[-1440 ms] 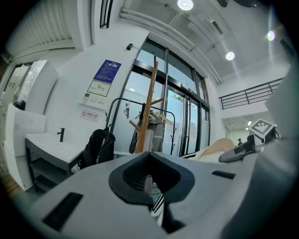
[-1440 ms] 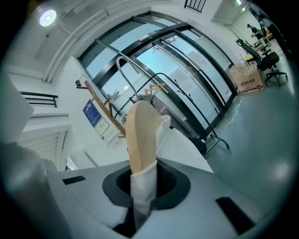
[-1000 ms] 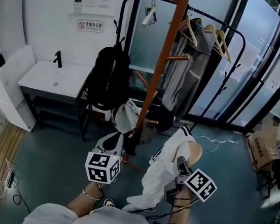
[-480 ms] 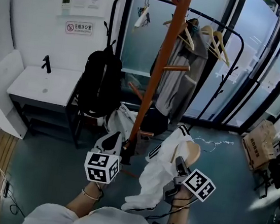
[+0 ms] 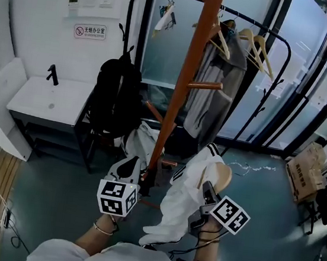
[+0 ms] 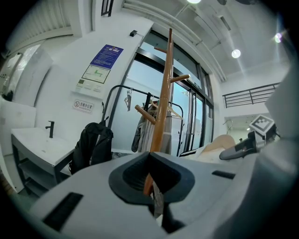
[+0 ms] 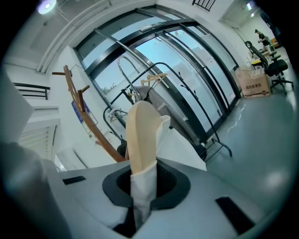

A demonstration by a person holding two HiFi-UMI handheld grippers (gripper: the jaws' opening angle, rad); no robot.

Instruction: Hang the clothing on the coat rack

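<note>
Two arms reach out side by side from the bottom of the frame toward the orange coat rack (image 5: 185, 82) in the middle. The left gripper (image 5: 130, 163) points at the pole, and its jaws are together with nothing in them. The right gripper (image 5: 206, 191), at the lower right, is clamped on the white clothing (image 5: 178, 209) and its wooden hanger (image 5: 223, 175). The cloth hangs down between the two grippers and is not on the rack yet.

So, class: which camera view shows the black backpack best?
The head view: the backpack is whole and unblocked, beside the sink table. The left gripper view shows it smaller, its bottom hidden. The right gripper view hardly shows it.
</note>
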